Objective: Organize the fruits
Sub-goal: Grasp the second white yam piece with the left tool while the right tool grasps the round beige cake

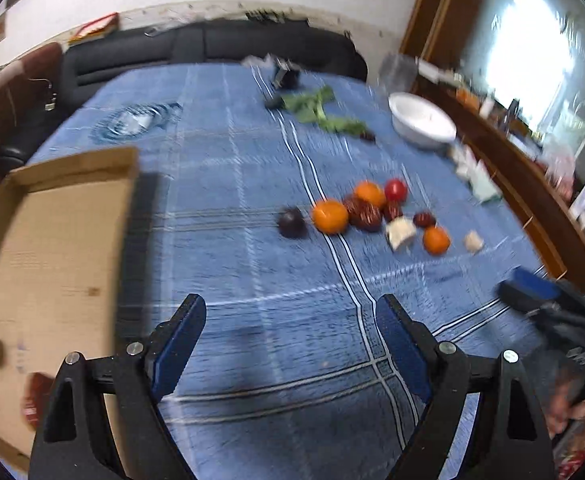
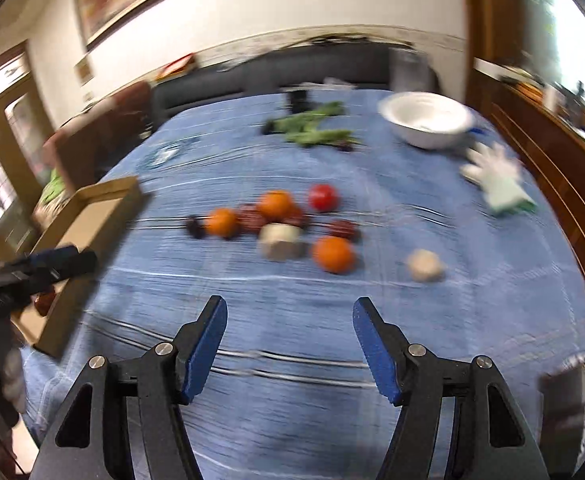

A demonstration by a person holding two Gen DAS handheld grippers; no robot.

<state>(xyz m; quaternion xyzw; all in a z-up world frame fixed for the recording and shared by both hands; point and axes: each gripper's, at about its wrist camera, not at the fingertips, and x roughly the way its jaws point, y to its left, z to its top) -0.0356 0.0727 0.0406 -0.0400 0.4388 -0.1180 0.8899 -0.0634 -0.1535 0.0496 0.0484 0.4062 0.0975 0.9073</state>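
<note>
Both tongs stood spread and empty above the blue cloth (image 1: pixel 220 184) — left gripper (image 1: pixel 290 312), right gripper (image 2: pixel 290 312). Leftward lay the cardboard box (image 1: pixel 52 240); mid-table the fruit sat clustered — a dark plum (image 1: pixel 291 222), oranges (image 1: pixel 329 216), a red tomato (image 1: pixel 395 190) — and farther right, a white bowl (image 1: pixel 422 120).

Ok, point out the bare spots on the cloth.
Free: the strip between the cardboard box and the dark plum, and the near cloth ahead of the right tongs. Crowded: the fruit cluster around the oranges.
</note>
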